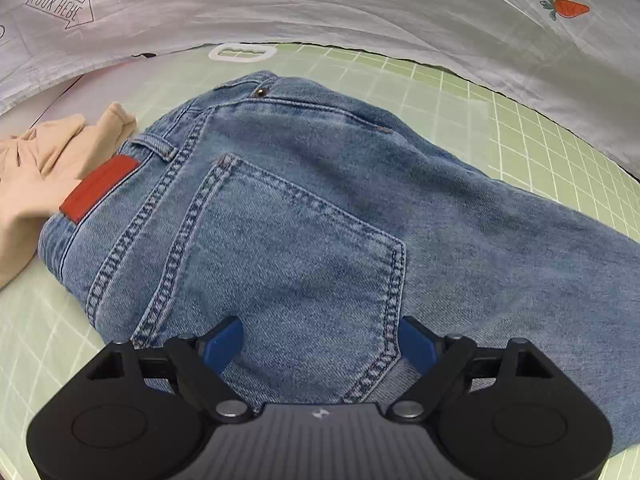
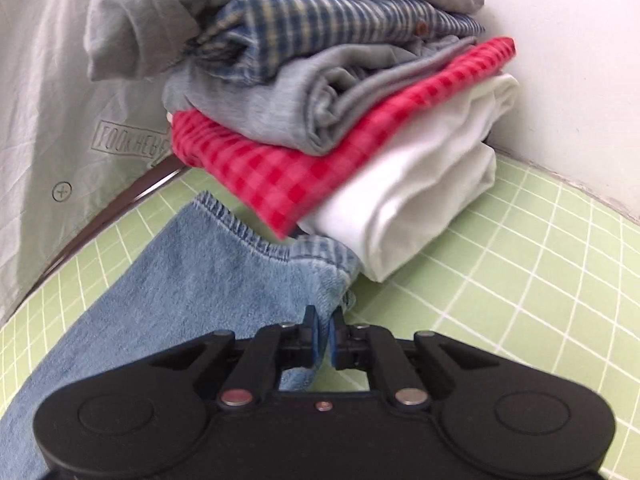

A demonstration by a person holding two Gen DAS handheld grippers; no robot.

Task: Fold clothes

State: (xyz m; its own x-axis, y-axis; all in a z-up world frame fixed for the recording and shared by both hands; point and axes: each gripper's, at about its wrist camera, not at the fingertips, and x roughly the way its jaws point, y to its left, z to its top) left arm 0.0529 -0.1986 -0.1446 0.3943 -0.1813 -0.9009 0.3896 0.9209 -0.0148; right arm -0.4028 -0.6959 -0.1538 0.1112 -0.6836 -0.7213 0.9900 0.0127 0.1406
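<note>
Blue jeans (image 1: 300,216) lie on the green grid mat (image 1: 540,120), back pocket and red waistband patch (image 1: 100,190) facing up. My left gripper (image 1: 320,340) hovers open just over the lower edge of the pocket, one blue finger on each side, holding nothing. In the right wrist view the jeans' leg (image 2: 200,272) stretches toward a pile of clothes, and my right gripper (image 2: 324,340) is shut on the leg's edge near the hem. The hem (image 2: 256,236) touches the bottom of the pile.
A stack of folded clothes (image 2: 320,112) sits at the mat's (image 2: 540,280) far end: grey, blue plaid, grey, red check, white. A peach garment (image 1: 44,176) lies left of the jeans' waist. A white printed sheet (image 1: 320,0) hangs behind. A white plastic ring (image 1: 242,53) lies beyond the waistband.
</note>
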